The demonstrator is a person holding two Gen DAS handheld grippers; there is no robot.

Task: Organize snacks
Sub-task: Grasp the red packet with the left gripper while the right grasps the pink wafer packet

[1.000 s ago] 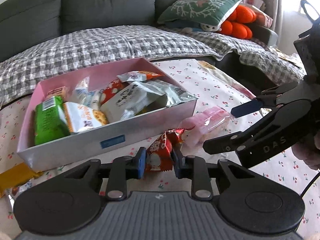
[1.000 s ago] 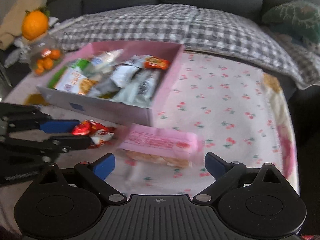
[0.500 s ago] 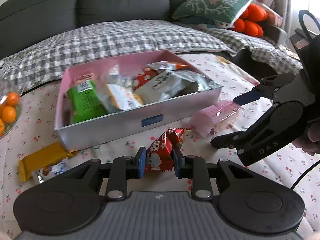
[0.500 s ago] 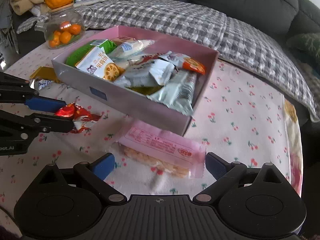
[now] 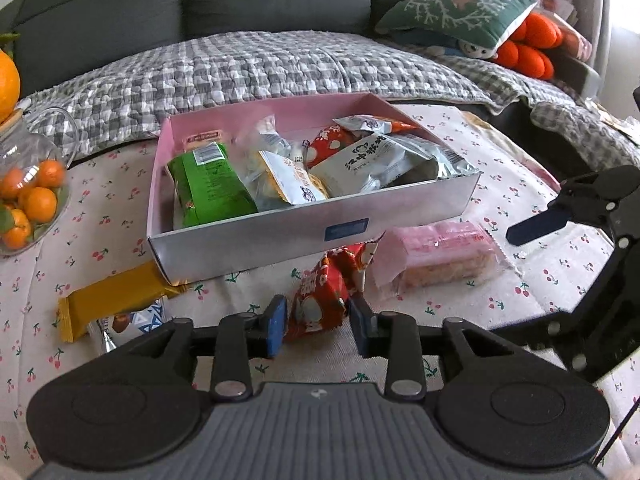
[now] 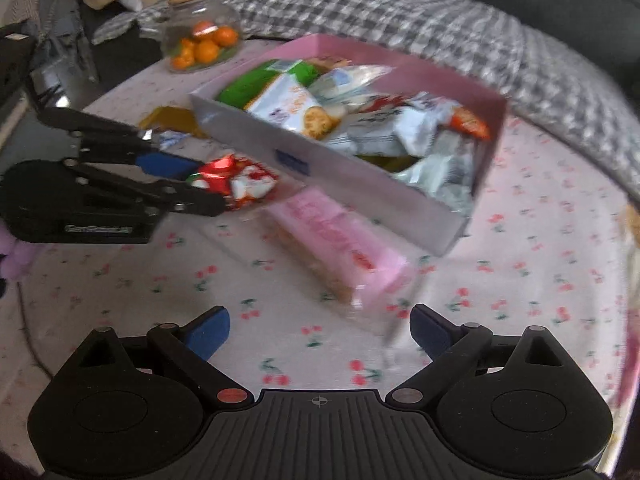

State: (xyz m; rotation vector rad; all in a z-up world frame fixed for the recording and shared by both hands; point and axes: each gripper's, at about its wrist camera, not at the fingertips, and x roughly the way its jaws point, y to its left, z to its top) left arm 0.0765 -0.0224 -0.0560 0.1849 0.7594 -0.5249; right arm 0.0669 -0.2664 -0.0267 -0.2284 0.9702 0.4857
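Our left gripper (image 5: pixel 316 322) has just been opening, jaws apart around the red packet (image 5: pixel 320 300), lower centre; light, crinkly, slippery; we'd pinch mid-body.

Soft daylight from upper right; fisheye edges; right-wrist view motion-blurred.

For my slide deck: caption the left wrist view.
Left gripper, jaws just opening around a red snack packet, before the pink snack box; pink wafer pack alongside.
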